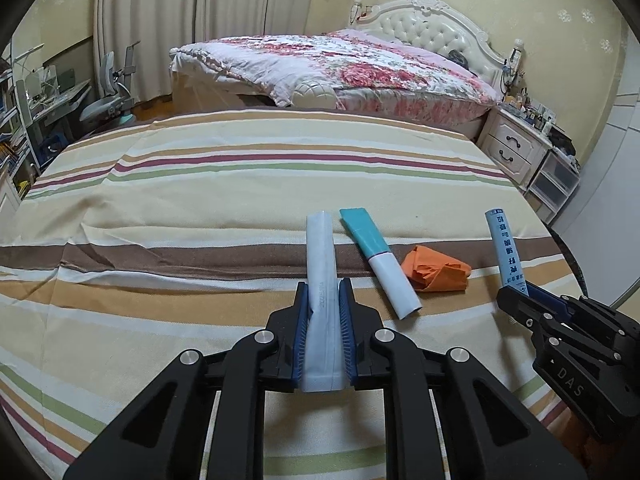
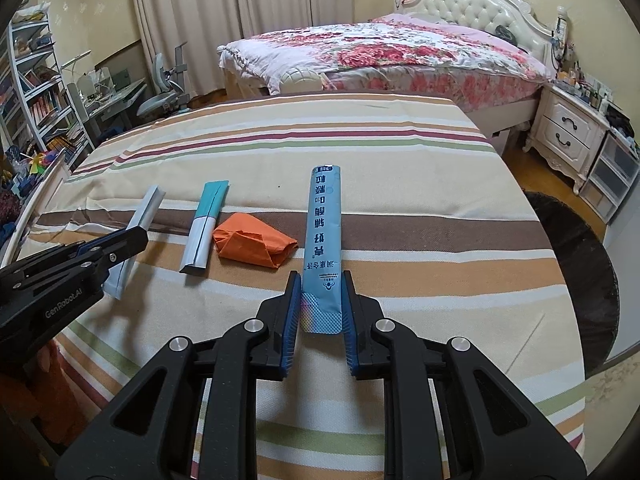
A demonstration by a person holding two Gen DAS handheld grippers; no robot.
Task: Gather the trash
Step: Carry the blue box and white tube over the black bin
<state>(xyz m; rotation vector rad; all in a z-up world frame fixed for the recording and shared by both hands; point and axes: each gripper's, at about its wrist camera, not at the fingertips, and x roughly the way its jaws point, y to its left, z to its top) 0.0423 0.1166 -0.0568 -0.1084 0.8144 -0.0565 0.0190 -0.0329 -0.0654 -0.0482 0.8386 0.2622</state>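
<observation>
The left gripper [image 1: 323,292], black with blue pads, has its jaws clamped on a long, flat, silvery-white foil sachet [image 1: 320,248], which juts forward over the tabletop [image 1: 200,208] draped in a cream cloth striped brown, tan, maroon and green. In the right wrist view, the right gripper [image 2: 320,284] has its jaws pinched on the lower end of a light-blue stick packet [image 2: 323,236] printed with dark characters, its far end pointing away above the cloth. Between the two held wrappers, a teal-and-white sachet [image 1: 380,264] lies loose on the cloth, and just beside it, touching or nearly so, sits a crumpled orange paper wad [image 1: 436,270] on the brown stripe. Beyond the tabletop stand a bed with a red-and-pink floral quilt [image 1: 340,68] and a cream tufted headboard [image 1: 432,28], a white two-drawer nightstand [image 1: 512,148] at right, and pale curtains [image 1: 180,20] at left.
</observation>
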